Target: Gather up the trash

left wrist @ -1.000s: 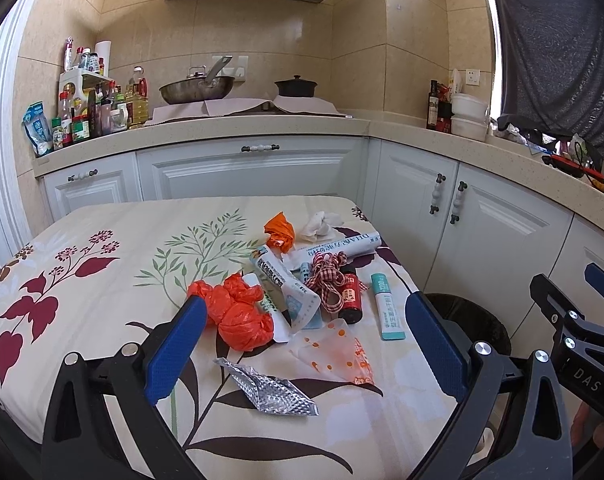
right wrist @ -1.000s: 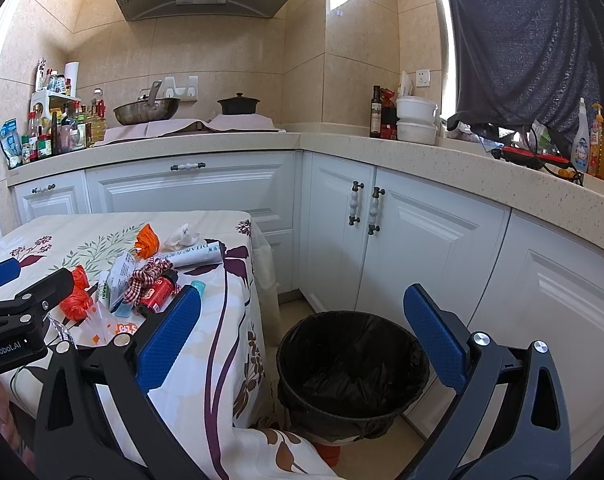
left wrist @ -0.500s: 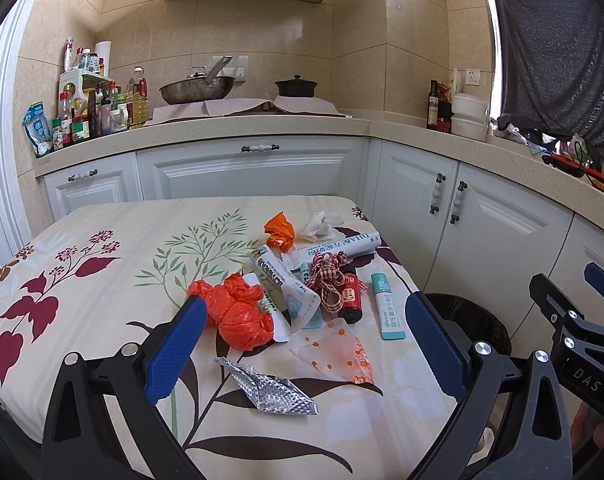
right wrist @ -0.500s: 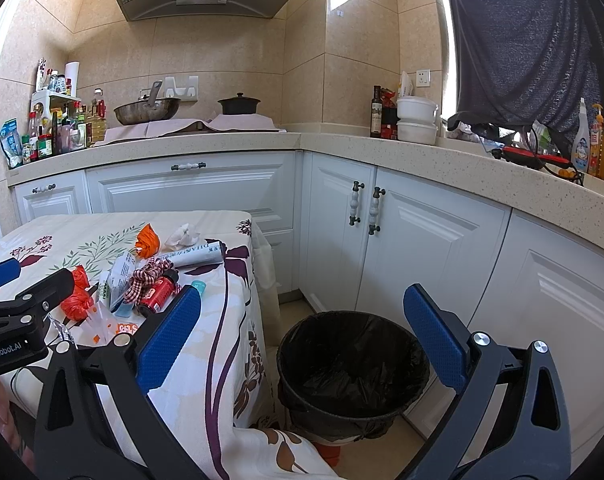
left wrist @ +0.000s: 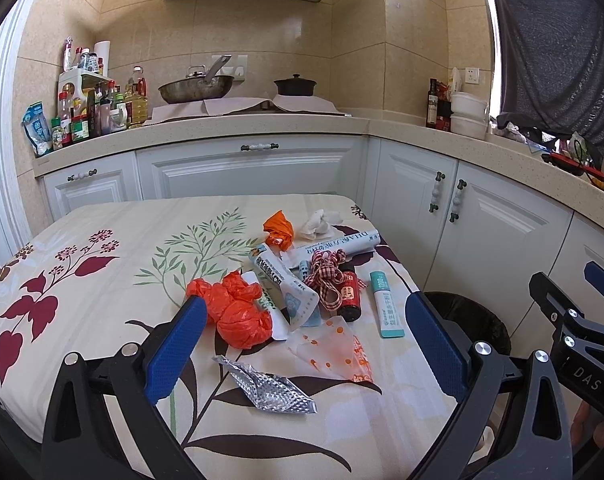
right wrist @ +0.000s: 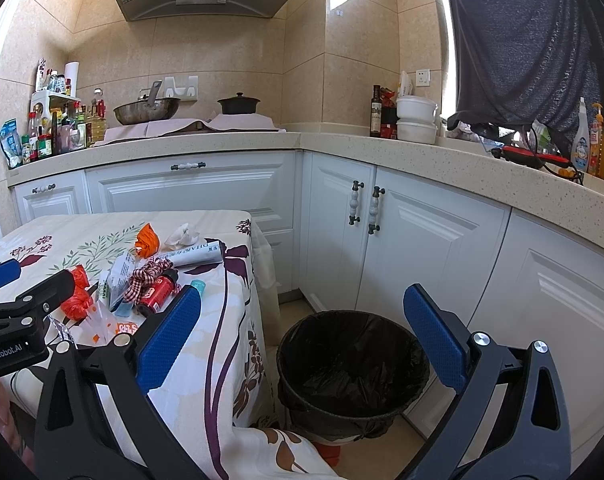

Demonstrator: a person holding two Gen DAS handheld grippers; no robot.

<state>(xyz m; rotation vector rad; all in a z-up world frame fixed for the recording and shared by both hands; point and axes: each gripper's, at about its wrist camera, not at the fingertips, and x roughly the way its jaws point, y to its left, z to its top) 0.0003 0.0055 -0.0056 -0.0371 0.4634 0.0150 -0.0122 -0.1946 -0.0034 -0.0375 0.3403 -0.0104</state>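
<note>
Black bin (right wrist: 352,376) empty — both jaws wide.

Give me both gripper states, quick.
Left hand-held gripper: open, holding nothing.
Right hand-held gripper: open, holding nothing.

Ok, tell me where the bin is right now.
The bin stands on the floor just right of the table, in front of the white cabinets; the right wrist view shows it between the open right gripper fingers.
</note>
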